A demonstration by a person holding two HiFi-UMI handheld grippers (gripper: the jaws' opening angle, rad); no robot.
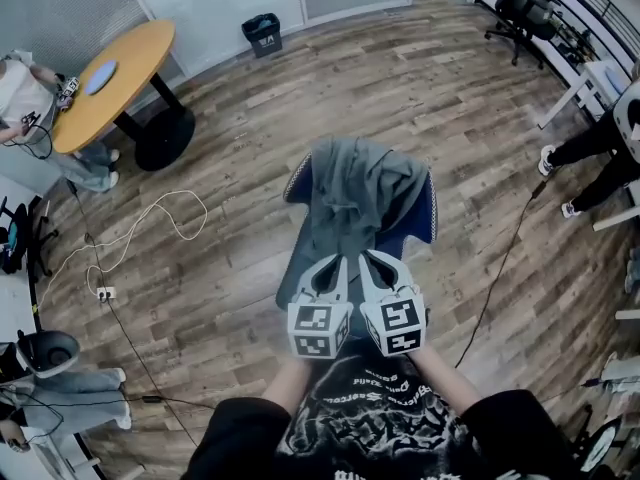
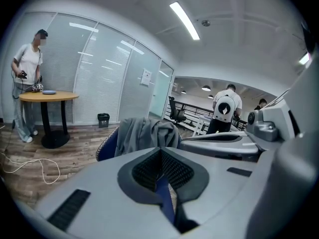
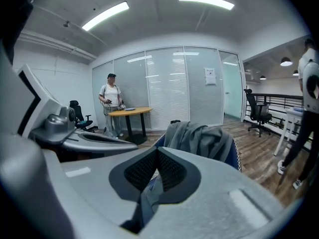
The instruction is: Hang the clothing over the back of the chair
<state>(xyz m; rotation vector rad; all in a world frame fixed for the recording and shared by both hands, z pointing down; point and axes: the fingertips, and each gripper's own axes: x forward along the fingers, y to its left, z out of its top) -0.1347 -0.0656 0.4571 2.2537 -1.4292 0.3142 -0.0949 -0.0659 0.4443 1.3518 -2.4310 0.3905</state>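
A grey garment (image 1: 355, 193) lies draped over the back of a blue chair (image 1: 412, 230) and runs down onto its seat. My two grippers sit side by side just in front of the seat. The left gripper (image 1: 338, 260) and the right gripper (image 1: 372, 256) both point at the garment's lower end. In the left gripper view the left gripper (image 2: 160, 151) is shut, with the garment (image 2: 144, 133) and chair (image 2: 107, 146) beyond it. In the right gripper view the right gripper (image 3: 157, 151) is shut too, and the garment (image 3: 199, 138) hangs on the chair (image 3: 233, 156) ahead. Nothing shows pinched between either pair of pads.
A round wooden table (image 1: 115, 78) stands at the far left, a person (image 1: 25, 98) beside it. A black bin (image 1: 263, 33) is by the glass wall. A white cable (image 1: 150, 218) and a power strip (image 1: 104, 292) lie on the floor at left. Another person (image 1: 600, 148) and an office chair (image 1: 520, 8) are at right.
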